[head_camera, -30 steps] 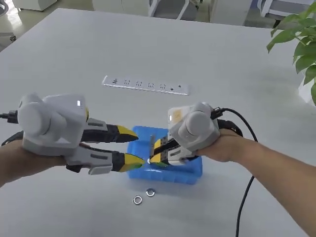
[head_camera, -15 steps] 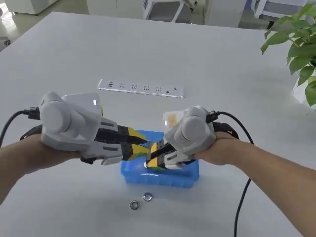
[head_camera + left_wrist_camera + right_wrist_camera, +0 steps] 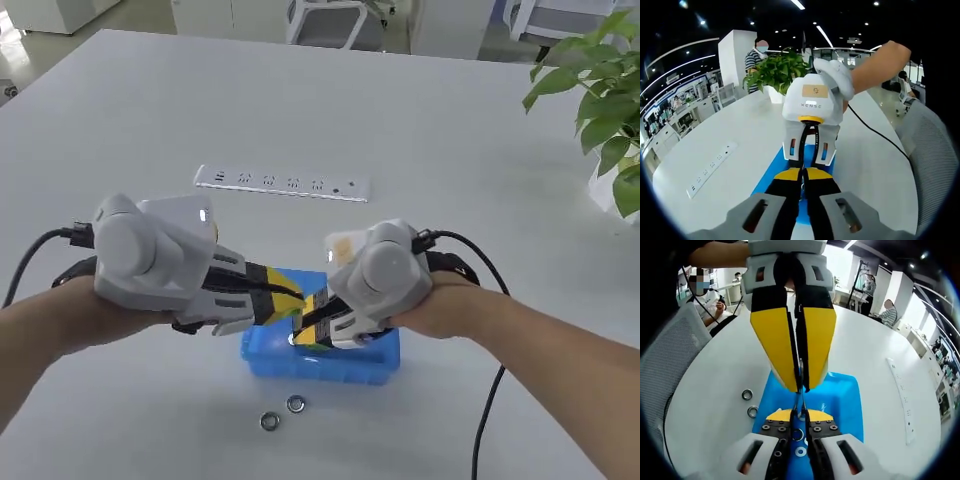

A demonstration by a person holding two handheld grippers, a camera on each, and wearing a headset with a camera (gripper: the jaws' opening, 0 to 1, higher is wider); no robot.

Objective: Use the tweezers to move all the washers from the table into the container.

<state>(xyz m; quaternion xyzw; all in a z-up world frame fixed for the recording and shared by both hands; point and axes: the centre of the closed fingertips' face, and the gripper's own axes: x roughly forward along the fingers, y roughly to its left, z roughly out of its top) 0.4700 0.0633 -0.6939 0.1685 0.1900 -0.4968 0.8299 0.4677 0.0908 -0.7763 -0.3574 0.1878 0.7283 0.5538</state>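
We see the blue container [image 3: 320,362] at the lower middle of the head view, and both grippers meet just above it. In the right gripper view the thin metal tweezers [image 3: 800,397] run from the right gripper [image 3: 800,415] at the bottom up into the left gripper [image 3: 800,382], which comes from the top. The jaws of each gripper stand together, and it seems that both are clamped on the tweezers.

Two washers [image 3: 270,421] lie on the white table [image 3: 150,120], just beside each other, below the container in the head view. In the right gripper view a few more washers [image 3: 798,434] already lie inside the container, near the bottom of the frame.

We judge that the washers are light, flat, hard and smooth, so they can slip away easily. It is better to take one at its rim, with one tip through the hole. The tweezers are thin and springy, so we think they need a gentle, steady squeeze near the middle.
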